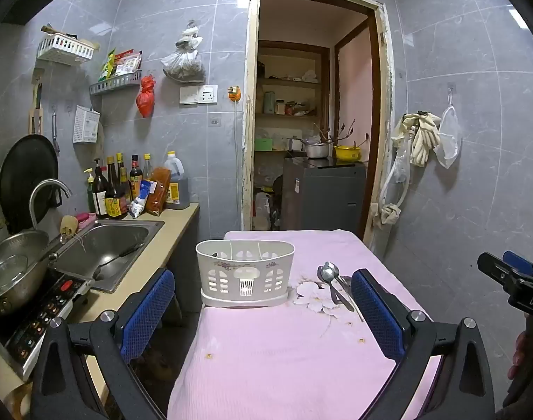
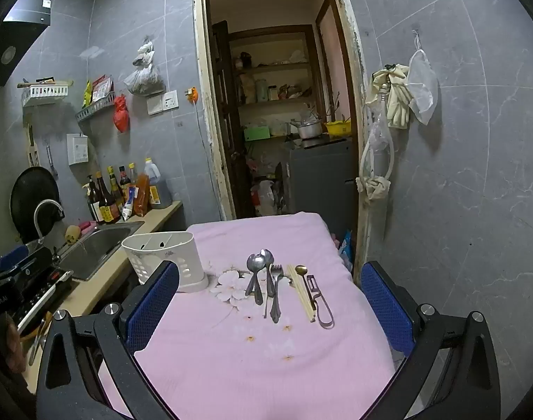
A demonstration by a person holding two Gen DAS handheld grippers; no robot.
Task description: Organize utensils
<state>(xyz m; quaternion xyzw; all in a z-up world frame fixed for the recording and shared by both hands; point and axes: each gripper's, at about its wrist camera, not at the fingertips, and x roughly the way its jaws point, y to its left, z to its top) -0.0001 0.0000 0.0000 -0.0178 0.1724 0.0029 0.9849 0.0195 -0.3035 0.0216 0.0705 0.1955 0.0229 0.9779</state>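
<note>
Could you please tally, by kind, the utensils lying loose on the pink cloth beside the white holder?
Large spoons: 2
Fork: 1
Chopsticks: 1 pair, counted as 2 sticks
Small gold-coloured spoon: 1
Peeler: 1
Total: 7 pieces, all lying on the cloth; none seen yet in the holder.

Near half of the pink cloth [image 2: 252, 367] is lying bare, giving both open grippers free approach. Caddy [image 1: 245, 269] is standing at the far-left edge, blocking that side; its open top is facing up, nothing over it. Spoons [image 2: 257, 276], fork [image 2: 276, 292], chopsticks [image 2: 303, 294] & peeler [image 2: 318, 301] are lying mid-cloth w/ narrow gaps between. Wall [image 2: 476, 210] is crowding the right edge; counter [image 1: 154, 245] is sitting just left.
</note>
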